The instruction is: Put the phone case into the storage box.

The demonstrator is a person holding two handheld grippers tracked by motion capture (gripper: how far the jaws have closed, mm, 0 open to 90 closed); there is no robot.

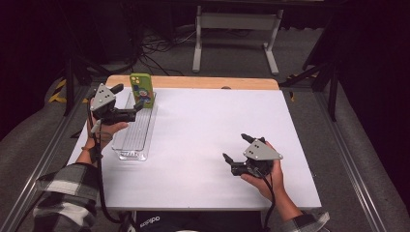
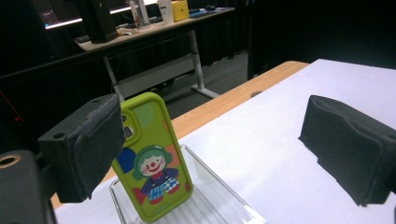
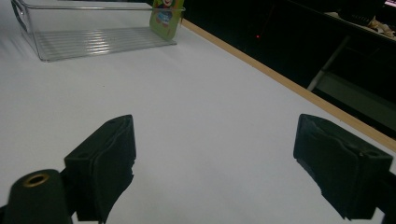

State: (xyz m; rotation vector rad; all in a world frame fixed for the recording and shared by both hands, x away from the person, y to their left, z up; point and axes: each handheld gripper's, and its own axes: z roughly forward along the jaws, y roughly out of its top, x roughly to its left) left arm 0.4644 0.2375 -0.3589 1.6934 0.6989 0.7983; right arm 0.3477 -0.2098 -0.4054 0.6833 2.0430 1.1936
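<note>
A green phone case [image 1: 141, 89] with a clown picture stands upright at the far end of a clear ribbed tray [image 1: 130, 145] on the left of the white table. My left gripper [image 1: 129, 99] hovers just in front of it, open. In the left gripper view the phone case [image 2: 152, 158] stands in the tray [image 2: 219, 196] partly behind the left jaw, and neither pad presses on it. My right gripper [image 1: 234, 147] is held open near the table's front right with nothing between its jaws. From there, the tray [image 3: 93, 42] and the phone case [image 3: 166, 16] lie far off.
The table's far edge is a wooden strip [image 1: 193, 82] with a small hole. Beyond it stand a white desk frame [image 1: 237, 34] and floor cables [image 1: 154, 53]. Metal rails run along both sides of the table.
</note>
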